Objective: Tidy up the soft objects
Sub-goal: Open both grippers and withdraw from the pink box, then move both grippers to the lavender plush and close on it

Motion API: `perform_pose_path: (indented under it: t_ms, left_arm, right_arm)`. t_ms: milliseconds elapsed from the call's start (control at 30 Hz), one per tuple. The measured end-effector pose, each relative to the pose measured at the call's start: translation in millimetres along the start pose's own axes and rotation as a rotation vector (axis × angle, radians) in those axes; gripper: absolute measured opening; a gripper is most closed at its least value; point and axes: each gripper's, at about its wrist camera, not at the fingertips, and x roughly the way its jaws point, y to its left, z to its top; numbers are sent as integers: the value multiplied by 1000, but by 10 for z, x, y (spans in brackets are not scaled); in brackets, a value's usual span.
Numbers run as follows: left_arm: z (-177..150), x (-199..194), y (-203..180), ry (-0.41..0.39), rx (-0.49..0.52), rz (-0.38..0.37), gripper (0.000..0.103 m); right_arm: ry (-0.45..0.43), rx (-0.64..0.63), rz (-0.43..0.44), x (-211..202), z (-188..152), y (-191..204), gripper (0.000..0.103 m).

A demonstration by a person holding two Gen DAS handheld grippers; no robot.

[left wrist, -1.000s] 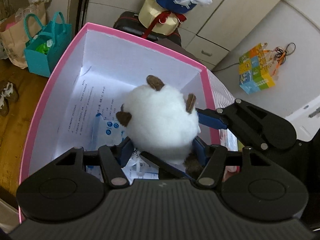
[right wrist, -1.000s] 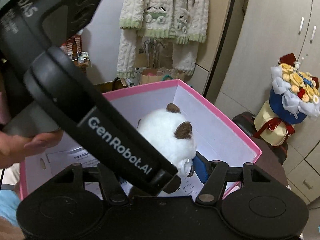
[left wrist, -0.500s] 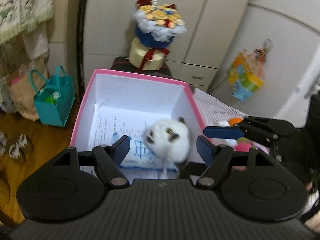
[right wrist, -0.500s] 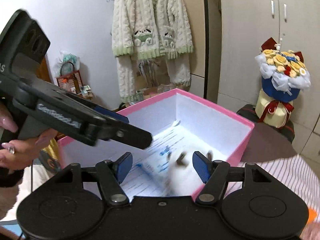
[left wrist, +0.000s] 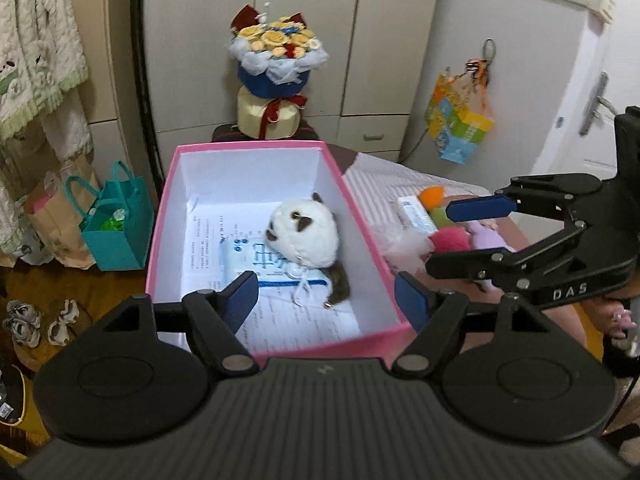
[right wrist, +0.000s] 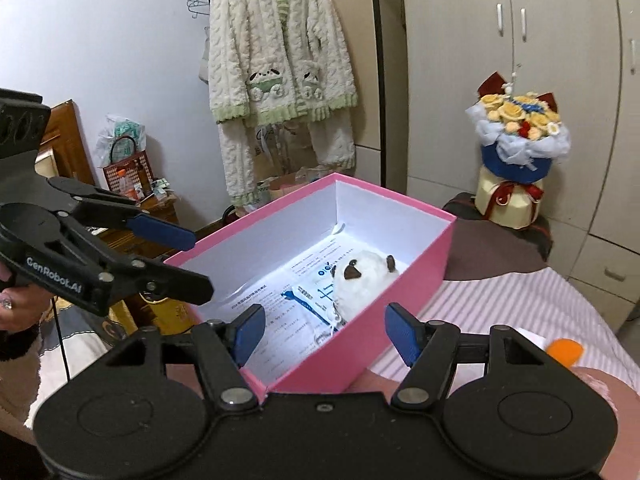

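A white plush toy with brown ears point(left wrist: 306, 234) lies inside the pink box point(left wrist: 362, 220) on a blue-and-white packet point(left wrist: 264, 266) and printed paper. It also shows in the right wrist view point(right wrist: 362, 280), inside the box point(right wrist: 404, 292). My left gripper point(left wrist: 326, 302) is open and empty above the box's near rim. My right gripper point(right wrist: 326, 330) is open and empty at the box's near corner; it shows in the left wrist view point(left wrist: 460, 236) above a pile of soft toys point(left wrist: 448, 236) on the striped bed.
A flower bouquet point(left wrist: 276, 76) stands on a dark case behind the box. A teal bag point(left wrist: 114, 224) and shoes point(left wrist: 36, 320) are on the floor at left. A fleece pyjama set point(right wrist: 276, 80) hangs on the wall. Cupboards point(left wrist: 304, 40) stand behind.
My left gripper let go of the white plush, which dropped into the box. Both grippers drew back and up from the box and are open.
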Motion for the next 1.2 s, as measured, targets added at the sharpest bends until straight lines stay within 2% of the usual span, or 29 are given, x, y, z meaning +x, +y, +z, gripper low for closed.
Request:
perform_pose_path:
  t_ms: [400, 600, 867, 1067, 1200]
  left_arm:
    - [-236, -300, -526, -21, 120, -45, 77]
    - [-320, -294, -827, 3, 182, -83, 78]
    - [-307, 2, -1226, 59, 232, -135, 78]
    - [-175, 299, -1551, 78, 248, -165, 78]
    - [-134, 518, -1754, 87, 226, -208, 78]
  right_arm:
    - [8, 8, -67, -537, -393, 90, 71]
    - [9, 12, -98, -796, -631, 37, 72]
    - [-4, 32, -132, -1038, -941, -153, 73]
    - [-2, 105, -213, -1099, -1157, -527, 73]
    - [-11, 148, -232, -1126, -1370, -779, 73]
